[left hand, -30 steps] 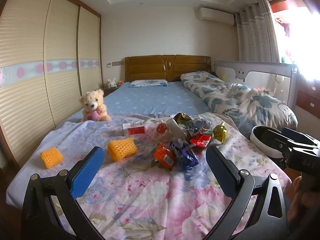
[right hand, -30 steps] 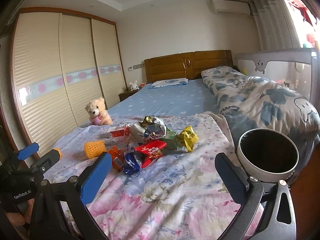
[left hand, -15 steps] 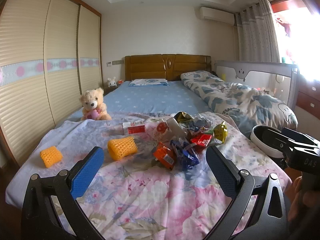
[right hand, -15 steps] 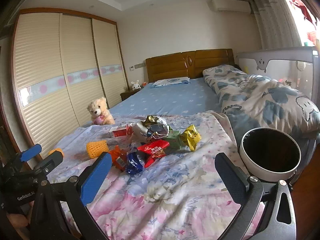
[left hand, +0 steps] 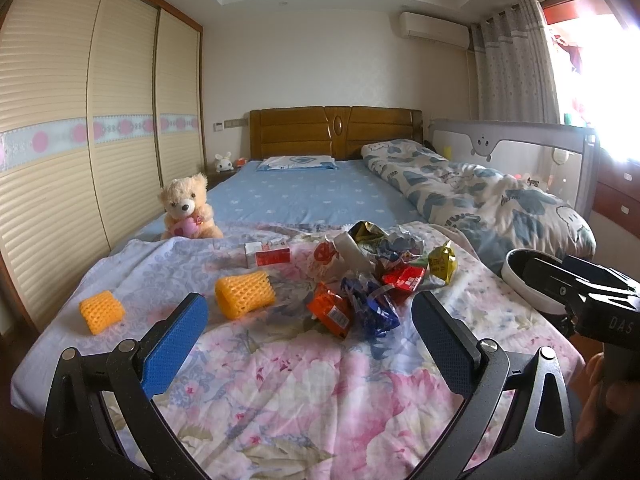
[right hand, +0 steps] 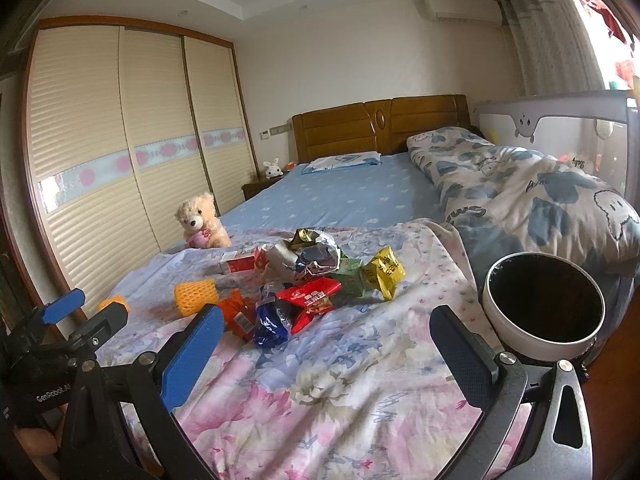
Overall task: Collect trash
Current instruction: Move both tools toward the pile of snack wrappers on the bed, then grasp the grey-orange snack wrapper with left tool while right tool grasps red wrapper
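Sunlit bedroom: wooden headboard [left hand: 335, 132], slatted sliding wardrobe [left hand: 80, 152], curtained window [left hand: 516, 60], wall air conditioner [left hand: 434, 25].

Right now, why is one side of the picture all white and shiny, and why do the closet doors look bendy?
In the left wrist view, daylight from the window washes that corner out to white. In both views the fisheye lens bows the wardrobe doors and darkens the corners. The wrappers on the bed look sharp in both views.
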The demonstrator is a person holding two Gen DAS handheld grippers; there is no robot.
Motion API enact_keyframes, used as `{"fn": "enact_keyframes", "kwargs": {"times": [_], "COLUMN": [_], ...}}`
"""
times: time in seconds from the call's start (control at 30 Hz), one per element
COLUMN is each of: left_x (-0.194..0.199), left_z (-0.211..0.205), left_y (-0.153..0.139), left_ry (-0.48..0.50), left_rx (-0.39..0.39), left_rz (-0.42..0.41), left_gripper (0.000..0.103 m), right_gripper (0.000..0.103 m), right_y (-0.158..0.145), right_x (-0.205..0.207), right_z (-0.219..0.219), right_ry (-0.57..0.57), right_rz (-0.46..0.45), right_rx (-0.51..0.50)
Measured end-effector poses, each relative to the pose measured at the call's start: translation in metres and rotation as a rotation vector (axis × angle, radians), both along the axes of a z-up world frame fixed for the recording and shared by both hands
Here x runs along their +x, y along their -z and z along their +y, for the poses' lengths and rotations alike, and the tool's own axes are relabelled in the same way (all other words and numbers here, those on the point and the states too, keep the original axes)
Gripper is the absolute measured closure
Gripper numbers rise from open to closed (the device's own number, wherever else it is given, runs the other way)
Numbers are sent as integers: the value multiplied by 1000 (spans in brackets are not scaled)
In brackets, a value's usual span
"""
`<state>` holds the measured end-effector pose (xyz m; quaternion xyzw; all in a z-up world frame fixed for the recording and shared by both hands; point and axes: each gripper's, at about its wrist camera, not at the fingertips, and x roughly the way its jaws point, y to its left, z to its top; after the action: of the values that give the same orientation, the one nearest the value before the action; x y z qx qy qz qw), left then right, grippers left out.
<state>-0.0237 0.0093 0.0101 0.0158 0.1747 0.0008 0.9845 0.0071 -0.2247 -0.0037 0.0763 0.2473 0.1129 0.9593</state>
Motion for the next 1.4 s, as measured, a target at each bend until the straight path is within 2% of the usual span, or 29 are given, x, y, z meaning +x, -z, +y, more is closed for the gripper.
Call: {"fn": "enact_keyframes", "kwargs": {"times": [0.33, 0.7, 0.87, 0.97, 1.27, 1.4], "left_x": [3, 30, 54, 70, 110, 127], "left_z": [1, 7, 14, 19, 19, 16], "left_y": [14, 28, 38, 45, 58, 65], "left_ry": [6, -2, 2, 15, 41, 52], "left_rx": [-3, 11, -13, -32, -58, -58], "left_rz": [24, 124, 196, 234, 321, 348], "left_gripper": [0, 1, 9, 18, 20, 20], "right_gripper": [0, 0, 1, 1, 15, 26], "right_y": [7, 23, 33, 42, 66, 76], "right_x": [6, 29, 49, 62, 106, 125], "right_z": [-1, 1, 3, 5, 14, 20], "right_ry": [-1, -19, -30, -30, -55, -69], "right_rz": [42, 123, 184, 220, 312, 349], "right_rx": [14, 52, 74, 82, 150, 175]}}
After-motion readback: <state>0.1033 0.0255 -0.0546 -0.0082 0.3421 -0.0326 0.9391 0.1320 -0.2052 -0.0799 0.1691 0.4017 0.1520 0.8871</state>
